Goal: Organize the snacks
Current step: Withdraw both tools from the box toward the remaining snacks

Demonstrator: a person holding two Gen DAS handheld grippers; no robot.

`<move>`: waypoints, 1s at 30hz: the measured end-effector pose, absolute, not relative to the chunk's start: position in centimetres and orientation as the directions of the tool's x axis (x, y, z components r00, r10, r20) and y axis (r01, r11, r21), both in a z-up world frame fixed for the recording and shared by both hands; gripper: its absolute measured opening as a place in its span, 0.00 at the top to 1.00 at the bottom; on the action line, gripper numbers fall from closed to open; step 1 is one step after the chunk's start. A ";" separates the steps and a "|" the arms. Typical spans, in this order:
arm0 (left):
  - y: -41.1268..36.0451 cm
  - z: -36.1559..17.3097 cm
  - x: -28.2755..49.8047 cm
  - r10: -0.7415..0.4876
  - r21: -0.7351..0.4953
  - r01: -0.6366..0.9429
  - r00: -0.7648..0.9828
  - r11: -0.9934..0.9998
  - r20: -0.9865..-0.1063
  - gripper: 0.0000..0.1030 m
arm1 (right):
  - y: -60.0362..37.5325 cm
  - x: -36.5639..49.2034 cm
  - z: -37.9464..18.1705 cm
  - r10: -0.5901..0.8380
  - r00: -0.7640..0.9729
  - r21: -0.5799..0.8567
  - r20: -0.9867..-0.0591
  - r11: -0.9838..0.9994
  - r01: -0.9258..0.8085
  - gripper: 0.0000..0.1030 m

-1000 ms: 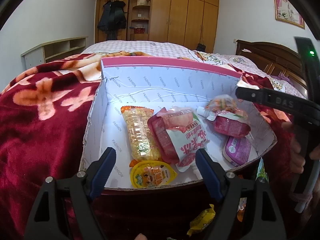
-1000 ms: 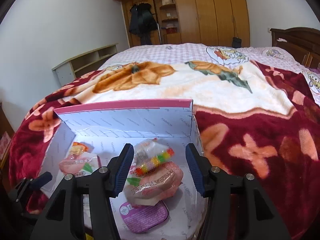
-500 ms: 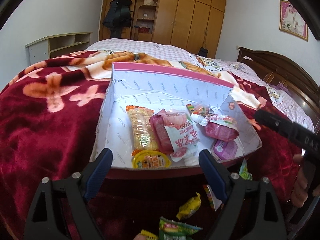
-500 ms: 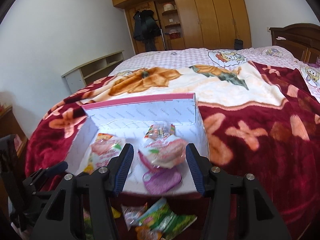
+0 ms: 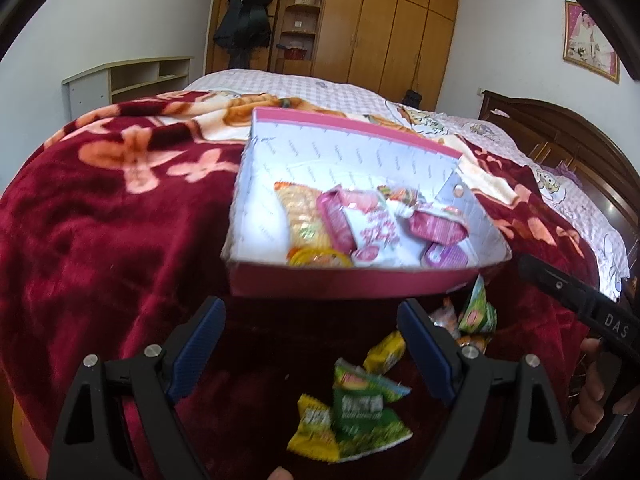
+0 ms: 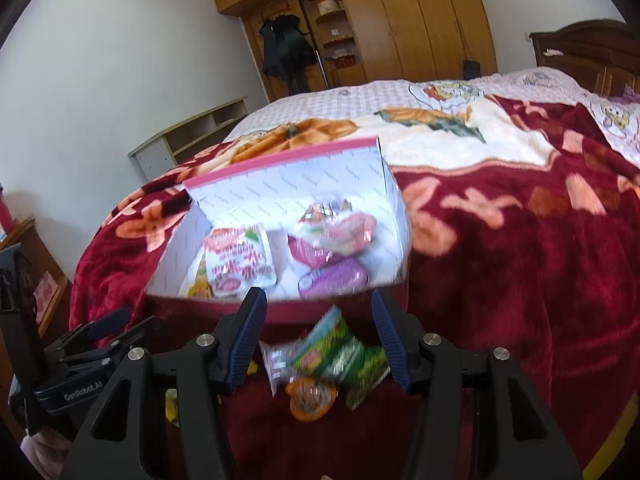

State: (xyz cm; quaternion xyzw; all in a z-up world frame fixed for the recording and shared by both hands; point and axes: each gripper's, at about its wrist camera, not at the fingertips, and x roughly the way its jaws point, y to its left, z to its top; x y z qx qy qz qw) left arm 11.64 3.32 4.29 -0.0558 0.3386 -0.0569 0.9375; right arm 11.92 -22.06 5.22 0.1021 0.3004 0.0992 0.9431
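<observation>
Snacks (image 6: 332, 356) lie loose on the blanket (image 6: 520, 260) before the pink box (image 5: 352, 280); both my grippers, left (image 5: 312, 344) and right (image 6: 318, 330), are spread apart, empty. Next I must lower and pinch one packet.

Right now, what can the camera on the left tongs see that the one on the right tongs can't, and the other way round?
Only the left camera shows the framed picture on the wall and the yellow snack packet lying on the blanket. Only the right camera shows the round orange jelly cup in front of the box, and the left tongs off to the side. Both show the pink box of snacks, the green packets outside it, the red blanket and the wardrobe.
</observation>
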 end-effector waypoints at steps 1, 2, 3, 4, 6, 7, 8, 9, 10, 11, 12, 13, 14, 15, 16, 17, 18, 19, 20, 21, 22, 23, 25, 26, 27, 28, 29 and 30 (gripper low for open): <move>3.5 4.1 11.4 -0.140 -0.142 0.064 0.762 0.988 -0.632 0.12 | -22.0 11.7 5.0 0.252 0.797 0.257 -0.550 0.958 -0.126 0.45; 3.7 3.9 11.2 -0.137 -0.142 0.060 0.759 0.988 -0.636 0.12 | -22.0 11.4 4.8 0.253 0.794 0.260 -0.553 0.958 -0.125 0.45; 3.9 3.7 11.0 -0.136 -0.141 0.058 0.755 0.988 -0.641 0.12 | -21.9 11.0 4.5 0.254 0.791 0.261 -0.557 0.957 -0.124 0.45; 4.0 3.5 10.8 -0.136 -0.141 0.058 0.751 0.988 -0.646 0.12 | -21.9 10.9 4.3 0.254 0.789 0.262 -0.559 0.957 -0.122 0.45; 4.1 3.1 10.4 -0.135 -0.135 0.061 0.742 0.989 -0.657 0.12 | -21.9 10.5 3.9 0.255 0.782 0.266 -0.569 0.957 -0.119 0.45; 4.1 2.9 10.2 -0.134 -0.131 0.062 0.739 0.989 -0.660 0.12 | -21.8 10.3 3.7 0.257 0.779 0.267 -0.572 0.956 -0.119 0.45; 4.2 2.7 10.0 -0.132 -0.127 0.063 0.737 0.990 -0.663 0.12 | -21.6 10.1 3.5 0.257 0.776 0.266 -0.576 0.957 -0.119 0.45; 4.2 2.5 9.8 -0.130 -0.123 0.064 0.734 0.990 -0.666 0.12 | -21.6 10.0 3.3 0.257 0.774 0.267 -0.578 0.957 -0.118 0.45; 4.2 2.4 9.7 -0.129 -0.120 0.064 0.732 0.991 -0.669 0.12 | -21.5 9.8 3.2 0.258 0.772 0.269 -0.581 0.956 -0.117 0.45; 4.2 2.2 9.5 -0.128 -0.118 0.065 0.728 0.991 -0.673 0.12 | -21.4 9.6 3.0 0.263 0.767 0.274 -0.585 0.954 -0.119 0.45; 4.3 2.1 9.4 -0.127 -0.117 0.065 0.726 0.991 -0.676 0.12 | -21.3 9.5 2.8 0.266 0.764 0.276 -0.588 0.954 -0.119 0.45; 4.4 1.9 9.2 -0.125 -0.114 0.064 0.724 0.991 -0.679 0.12 | -21.2 9.3 2.6 0.268 0.761 0.278 -0.591 0.953 -0.120 0.45; 4.4 1.8 9.1 -0.120 -0.110 0.061 0.722 0.992 -0.682 0.12 | -21.0 9.2 2.4 0.271 0.757 0.279 -0.595 0.953 -0.122 0.45; 4.5 1.6 8.9 -0.112 -0.102 0.058 0.720 0.993 -0.685 0.12 | -20.9 9.0 2.2 0.273 0.754 0.280 -0.598 0.952 -0.123 0.45; 4.6 1.5 8.8 -0.105 -0.095 0.055 0.719 0.994 -0.688 0.12 | -20.7 8.9 2.0 0.277 0.750 0.283 -0.601 0.951 -0.125 0.45; 4.8 1.3 8.6 -0.096 -0.085 0.051 0.717 0.995 -0.690 0.12 | -20.6 8.9 2.0 0.280 0.747 0.285 -0.602 0.950 -0.127 0.45; 4.9 1.2 8.5 -0.090 -0.080 0.048 0.717 0.996 -0.692 0.12 | -20.4 8.7 1.8 0.285 0.743 0.288 -0.606 0.949 -0.130 0.45; 5.1 1.1 8.5 -0.085 -0.076 0.045 0.716 0.996 -0.693 0.12 | -20.2 8.7 1.7 0.289 0.739 0.289 -0.608 0.948 -0.133 0.45; 5.3 0.9 8.3 -0.081 -0.075 0.040 0.715 0.996 -0.694 0.12 | -20.1 8.6 1.6 0.292 0.737 0.290 -0.610 0.948 -0.135 0.45; 5.5 0.8 8.2 -0.079 -0.075 0.036 0.713 0.996 -0.696 0.12 | -19.9 8.5 1.5 0.296 0.734 0.290 -0.612 0.947 -0.139 0.45; 5.6 0.8 8.1 -0.076 -0.076 0.033 0.712 0.997 -0.698 0.12 | -19.6 8.4 1.4 0.300 0.730 0.291 -0.614 0.946 -0.144 0.45; 5.8 0.6 8.0 -0.070 -0.074 0.025 0.709 0.997 -0.701 0.12 | -19.4 8.4 1.3 0.303 0.727 0.290 -0.616 0.945 -0.149 0.45; 6.2 0.4 8.0 -0.058 -0.067 0.014 0.705 0.998 -0.707 0.12 | -19.0 8.3 1.0 0.307 0.720 0.289 -0.622 0.945 -0.154 0.45; 6.4 0.3 7.9 -0.052 -0.065 0.008 0.703 0.998 -0.709 0.12 | -18.7 8.3 0.9 0.311 0.715 0.290 -0.626 0.944 -0.157 0.45; 6.6 0.3 7.9 -0.048 -0.064 0.003 0.703 0.998 -0.710 0.12 | -18.6 8.3 0.8 0.314 0.712 0.292 -0.628 0.943 -0.158 0.45; 6.7 0.2 7.8 -0.046 -0.064 0.000 0.703 0.998 -0.710 0.12 | -18.4 8.3 0.7 0.317 0.709 0.296 -0.630 0.942 -0.159 0.45; 6.9 0.1 7.7 -0.043 -0.063 -0.002 0.703 0.998 -0.710 0.12 | -18.2 8.3 0.6 0.323 0.705 0.302 -0.631 0.940 -0.160 0.45; 7.0 -0.1 7.7 -0.040 -0.061 -0.004 0.702 0.998 -0.711 0.12 | -17.9 8.3 0.5 0.331 0.700 0.308 -0.633 0.937 -0.165 0.45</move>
